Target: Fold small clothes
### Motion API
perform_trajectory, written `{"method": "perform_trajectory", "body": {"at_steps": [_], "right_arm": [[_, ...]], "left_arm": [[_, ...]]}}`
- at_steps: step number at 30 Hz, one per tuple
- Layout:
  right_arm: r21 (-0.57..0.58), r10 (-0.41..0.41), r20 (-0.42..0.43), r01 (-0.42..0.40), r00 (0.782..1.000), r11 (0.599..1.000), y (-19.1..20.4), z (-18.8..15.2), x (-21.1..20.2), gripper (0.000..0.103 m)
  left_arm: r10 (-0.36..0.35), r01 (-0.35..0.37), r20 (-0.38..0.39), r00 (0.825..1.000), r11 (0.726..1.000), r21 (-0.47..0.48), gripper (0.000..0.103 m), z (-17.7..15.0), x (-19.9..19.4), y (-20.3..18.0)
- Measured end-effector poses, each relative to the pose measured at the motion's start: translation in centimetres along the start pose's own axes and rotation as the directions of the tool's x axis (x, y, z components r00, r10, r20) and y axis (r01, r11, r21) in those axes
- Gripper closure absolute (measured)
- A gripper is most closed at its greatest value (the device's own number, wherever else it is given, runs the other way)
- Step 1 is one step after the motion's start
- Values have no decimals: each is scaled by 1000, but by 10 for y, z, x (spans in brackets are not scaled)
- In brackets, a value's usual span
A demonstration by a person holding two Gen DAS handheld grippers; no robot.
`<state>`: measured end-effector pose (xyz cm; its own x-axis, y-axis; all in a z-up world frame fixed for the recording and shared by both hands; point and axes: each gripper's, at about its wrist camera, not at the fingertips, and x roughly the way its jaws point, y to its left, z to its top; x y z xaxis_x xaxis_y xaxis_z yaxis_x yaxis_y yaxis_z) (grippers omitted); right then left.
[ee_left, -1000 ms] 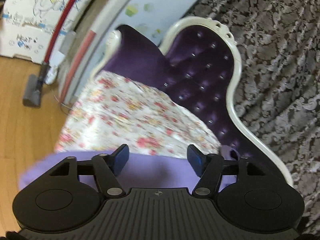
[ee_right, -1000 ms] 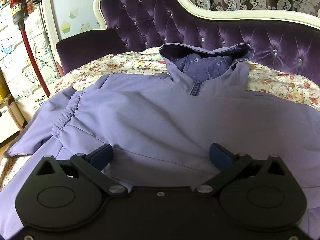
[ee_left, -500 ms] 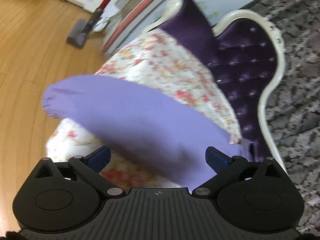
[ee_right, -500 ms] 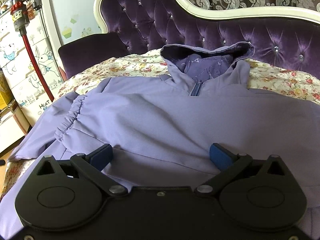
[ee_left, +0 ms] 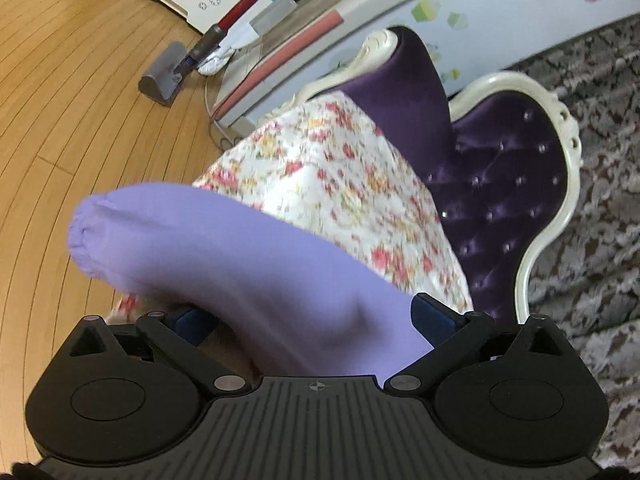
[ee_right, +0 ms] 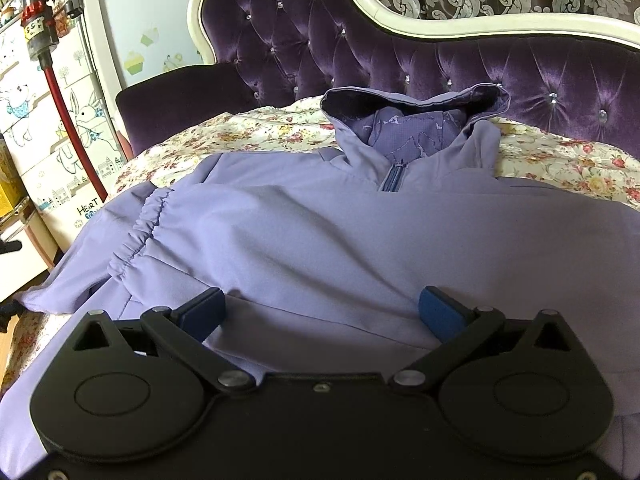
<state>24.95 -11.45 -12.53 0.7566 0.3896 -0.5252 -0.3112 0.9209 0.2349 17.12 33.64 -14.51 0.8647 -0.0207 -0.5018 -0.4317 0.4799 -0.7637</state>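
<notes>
A small lilac hooded jacket (ee_right: 312,240) lies face up on a floral sheet (ee_right: 560,160) on a purple sofa, hood (ee_right: 416,120) toward the backrest. One sleeve with a gathered cuff (ee_right: 140,236) is folded across the chest. My right gripper (ee_right: 320,312) is open, jaws wide, just above the jacket's lower front. In the left wrist view the other lilac sleeve (ee_left: 224,256) hangs over the sofa's edge, cuff (ee_left: 84,236) out over the floor. My left gripper (ee_left: 316,320) is open with the sleeve lying between its fingers.
The tufted purple backrest with a white frame (ee_right: 400,16) runs behind the jacket. A purple armrest (ee_left: 404,92) ends the sofa. Wooden floor (ee_left: 60,120), a stick vacuum (ee_left: 192,56) and a white printed cabinet (ee_right: 68,128) lie beyond the sofa's left end.
My left gripper opened wide and tilted down toward the sofa's edge, and the hanging sleeve came in between its fingers. My right gripper stayed open and barely moved.
</notes>
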Motion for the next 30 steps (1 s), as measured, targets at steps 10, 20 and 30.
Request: {"method": "perform_trajectory", "body": {"at_steps": [10,20,30], "right_arm": [[1,2,-1,-2,1000,1000,0,0,1,0],[10,9,5,-9,1000,1000,-1,-2,1,0],[78,45,34,-48,998,996,-13,-3,-4,0]], "left_arm": [[119,-124,69,991,989,85,82,16,13,-5],[-98,40,181,979,952,302,96,26,-43,-107],[-334,258,25,942,771,582,96,-37,-53,-256]]}}
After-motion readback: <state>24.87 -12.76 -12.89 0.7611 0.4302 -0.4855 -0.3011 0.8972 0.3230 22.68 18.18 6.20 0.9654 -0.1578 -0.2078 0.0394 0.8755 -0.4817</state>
